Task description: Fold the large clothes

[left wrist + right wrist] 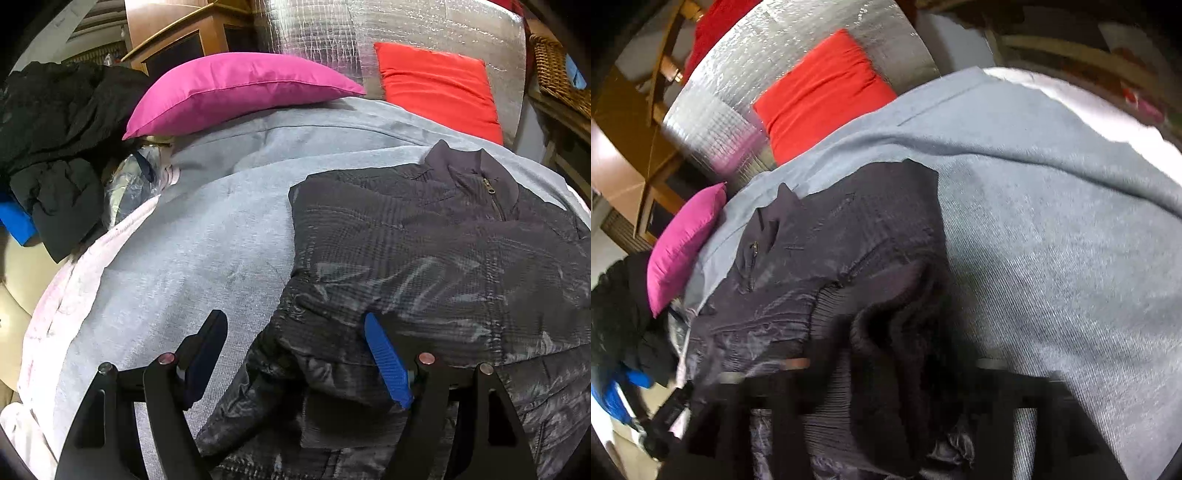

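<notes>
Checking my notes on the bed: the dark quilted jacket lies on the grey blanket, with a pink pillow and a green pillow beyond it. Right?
Not quite: the second pillow is red, not green. The left wrist view shows it beyond the dark quilted jacket on the grey blanket, beside the pink pillow.

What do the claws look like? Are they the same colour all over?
Not quite. The left claw has black angular arms with small round silver pins at the joints. One finger wears a bright blue ribbed pad; the other finger looks very dark, nearly navy. The right claw is black too, but its picture is too blurred to show pad colours. No sleeves or cables show.
</notes>
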`<action>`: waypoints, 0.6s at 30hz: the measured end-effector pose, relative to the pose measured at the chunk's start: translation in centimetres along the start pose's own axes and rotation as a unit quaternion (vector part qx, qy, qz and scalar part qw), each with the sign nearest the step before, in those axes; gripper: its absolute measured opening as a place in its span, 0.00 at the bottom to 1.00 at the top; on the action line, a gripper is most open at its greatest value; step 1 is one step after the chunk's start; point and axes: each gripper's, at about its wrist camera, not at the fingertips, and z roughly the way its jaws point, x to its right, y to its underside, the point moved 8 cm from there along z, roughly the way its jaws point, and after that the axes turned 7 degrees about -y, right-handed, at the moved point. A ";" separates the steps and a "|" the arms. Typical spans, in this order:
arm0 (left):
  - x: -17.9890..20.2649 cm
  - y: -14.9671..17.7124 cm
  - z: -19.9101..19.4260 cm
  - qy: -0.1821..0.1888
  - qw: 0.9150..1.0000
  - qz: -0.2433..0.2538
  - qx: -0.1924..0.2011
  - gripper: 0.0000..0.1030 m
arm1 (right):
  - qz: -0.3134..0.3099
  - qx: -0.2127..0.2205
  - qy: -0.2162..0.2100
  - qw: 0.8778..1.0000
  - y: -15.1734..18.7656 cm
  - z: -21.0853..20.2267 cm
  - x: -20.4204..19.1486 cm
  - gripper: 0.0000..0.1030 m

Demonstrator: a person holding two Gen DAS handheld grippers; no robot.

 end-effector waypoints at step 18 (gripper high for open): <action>-0.2 -0.2 -0.6 -0.010 1.000 0.004 0.011 0.75 | -0.018 0.005 -0.024 1.000 0.0 -0.6 -1.3 0.69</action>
